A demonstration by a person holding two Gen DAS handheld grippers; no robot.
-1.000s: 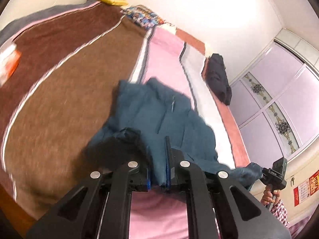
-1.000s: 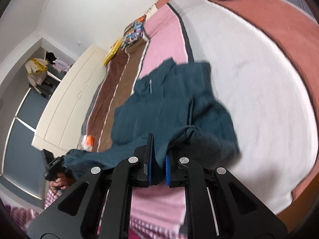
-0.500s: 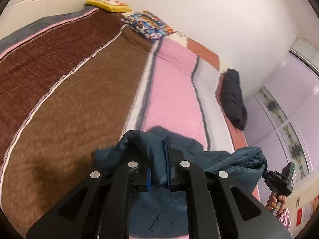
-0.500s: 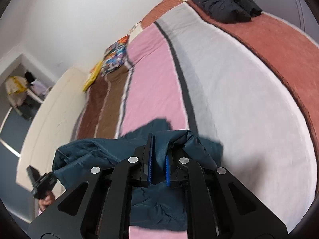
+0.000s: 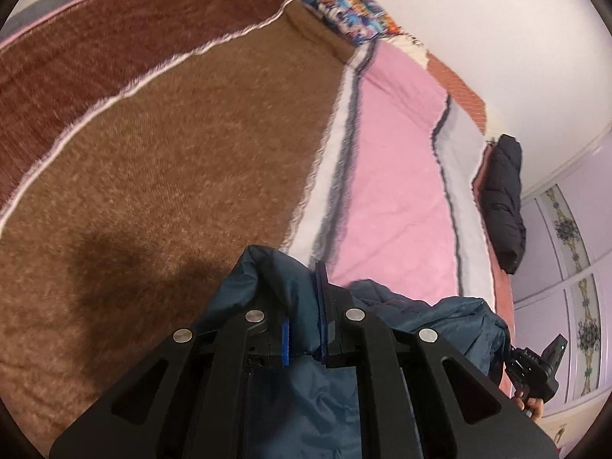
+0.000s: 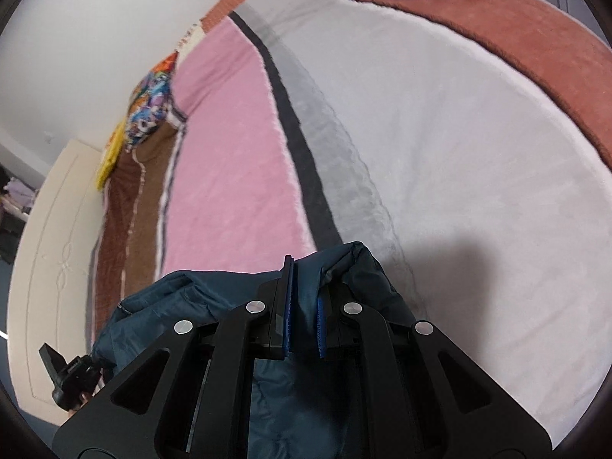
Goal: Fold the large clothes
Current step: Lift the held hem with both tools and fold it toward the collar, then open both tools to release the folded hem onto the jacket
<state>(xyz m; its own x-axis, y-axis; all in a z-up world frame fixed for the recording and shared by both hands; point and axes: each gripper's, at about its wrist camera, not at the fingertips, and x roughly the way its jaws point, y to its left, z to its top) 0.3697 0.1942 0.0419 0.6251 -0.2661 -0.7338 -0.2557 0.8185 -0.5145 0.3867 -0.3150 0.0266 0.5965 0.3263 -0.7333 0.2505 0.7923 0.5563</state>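
Note:
A large dark teal padded jacket [image 5: 432,317] hangs stretched between my two grippers above the striped bed. My left gripper [image 5: 304,306] is shut on one bunched edge of the jacket. My right gripper [image 6: 304,302] is shut on another bunched edge of the same jacket [image 6: 183,306]. The right gripper also shows at the lower right of the left wrist view [image 5: 535,367], and the left gripper at the lower left of the right wrist view [image 6: 69,378]. The rest of the jacket hangs below the jaws and is mostly hidden.
The bed blanket has brown [image 5: 172,145], pink [image 5: 390,176] and white [image 6: 440,145] stripes. A black jacket [image 5: 505,206] lies at the bed's far edge. A colourful pillow [image 5: 344,11] and a yellow one [image 6: 109,160] lie at the head. A cream headboard [image 6: 42,252] stands left.
Both grippers have lifted the jacket off the bed and carried it forward. It lay spread on the blanket a second ago and now hangs bunched between them.

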